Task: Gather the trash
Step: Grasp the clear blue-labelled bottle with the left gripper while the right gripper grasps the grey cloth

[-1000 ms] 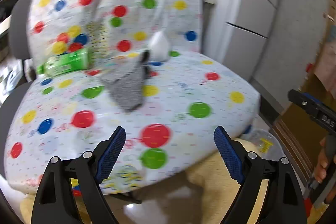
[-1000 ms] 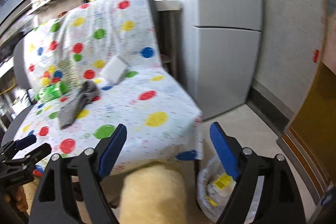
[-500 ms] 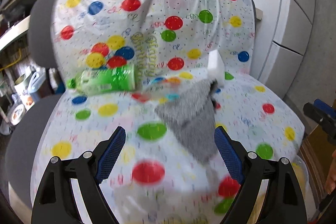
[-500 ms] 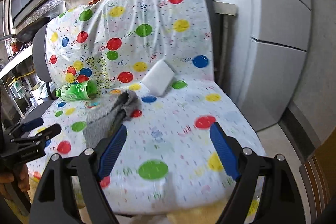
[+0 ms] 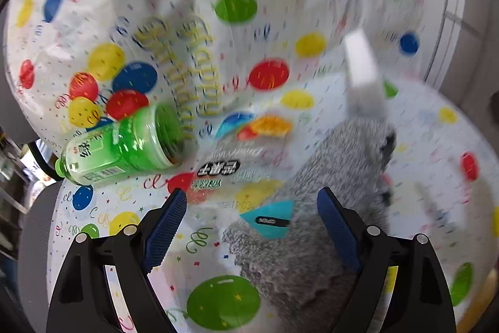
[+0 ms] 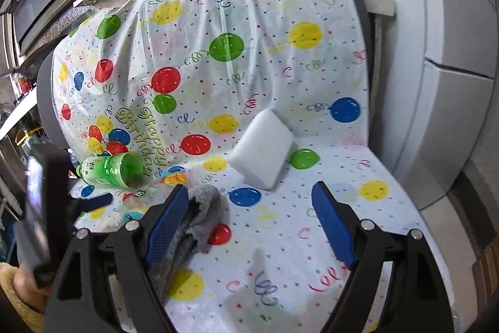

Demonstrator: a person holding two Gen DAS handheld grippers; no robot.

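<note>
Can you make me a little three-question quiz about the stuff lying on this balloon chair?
1. True or false: the green plastic bottle stands upright on the seat.
2. Which thing leans against the chair back? A) the white foam sponge block B) the grey fuzzy cloth C) the clear crumpled plastic wrapper
3. Fill in: the fingers of the left gripper are ____, with nothing held between them.

Key:
1. False, it lies on its side.
2. A
3. open
</note>
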